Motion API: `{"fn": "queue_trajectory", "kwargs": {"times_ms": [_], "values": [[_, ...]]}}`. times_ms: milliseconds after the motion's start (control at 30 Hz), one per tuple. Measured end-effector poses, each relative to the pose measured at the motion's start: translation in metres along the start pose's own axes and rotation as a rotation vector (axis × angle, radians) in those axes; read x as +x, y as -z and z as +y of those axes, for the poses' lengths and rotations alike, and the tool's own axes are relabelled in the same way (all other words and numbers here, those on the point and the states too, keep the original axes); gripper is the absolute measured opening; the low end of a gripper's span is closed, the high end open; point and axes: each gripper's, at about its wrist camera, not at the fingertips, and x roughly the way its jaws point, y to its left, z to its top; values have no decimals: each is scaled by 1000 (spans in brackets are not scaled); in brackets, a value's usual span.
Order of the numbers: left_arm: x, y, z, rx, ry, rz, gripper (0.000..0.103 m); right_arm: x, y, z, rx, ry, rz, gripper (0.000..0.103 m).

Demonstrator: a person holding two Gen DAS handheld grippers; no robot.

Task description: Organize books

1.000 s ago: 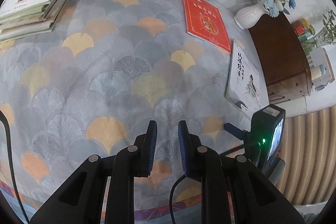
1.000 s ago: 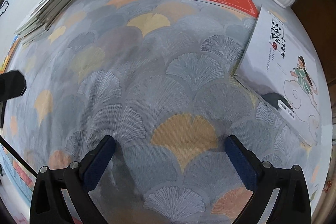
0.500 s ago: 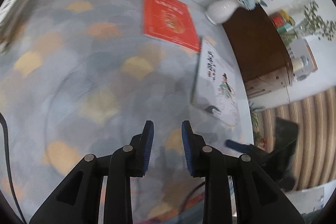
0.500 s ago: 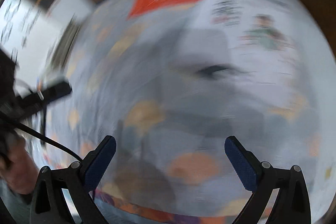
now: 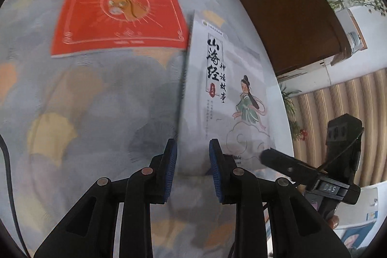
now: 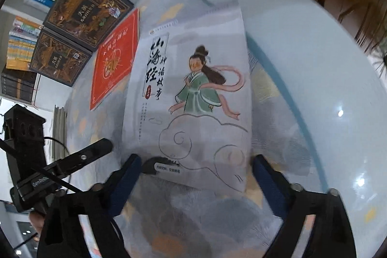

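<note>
Both hand-held grippers moved to white book (image 6: 193,88), right (image 6: 196,175) closing astride it, left (image 5: 192,161) narrow, empty, bg blurred

Thin white paperback picture book (image 6: 193,88), green-robed figure on cloud, flat face-up near table edge; thin red paperback book (image 5: 118,6) flat just beside.

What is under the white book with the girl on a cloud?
The white book lies flat on the patterned tablecloth, which shows all around it. Its top left corner sits beside the red book. Anything directly underneath is covered by the book.
</note>
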Motion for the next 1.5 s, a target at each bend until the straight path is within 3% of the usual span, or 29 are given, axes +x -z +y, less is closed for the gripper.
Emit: {"fn": "queue_trajectory", "kwargs": {"times_ms": [133,267,333,367,433,533,700,800,933,1100,1167,1300,1400,1500], "values": [[12,-1,4,-22,2,10,23,4,-5,-1,-7,18,-13,85],[12,1,11,-53,70,4,23,7,-2,3,-56,41,-9,86],[10,5,12,-52,139,11,23,7,2,3,-80,17,7,86],[8,9,11,-59,217,30,23,7,5,4,-89,-13,22,85],[3,20,4,-33,252,32,23,5,13,15,-136,-32,49,83],[-8,49,-2,11,209,24,23,3,27,30,-207,-28,69,82],[-13,59,9,-23,156,15,23,0,25,15,-132,2,66,81],[-18,51,11,6,102,28,23,-8,15,8,-107,33,31,81],[-30,39,17,-8,76,-37,24,-1,2,13,-123,74,26,81],[-8,5,23,-22,-97,-64,25,14,-2,27,-158,212,11,81],[-1,0,18,6,-119,-66,26,17,-1,32,-191,265,5,81],[6,0,14,26,-73,-51,29,20,4,36,-246,271,17,81],[5,11,17,-9,70,7,29,12,10,32,-296,234,43,81],[-3,41,13,0,144,19,29,4,22,22,-332,165,86,81]]}}
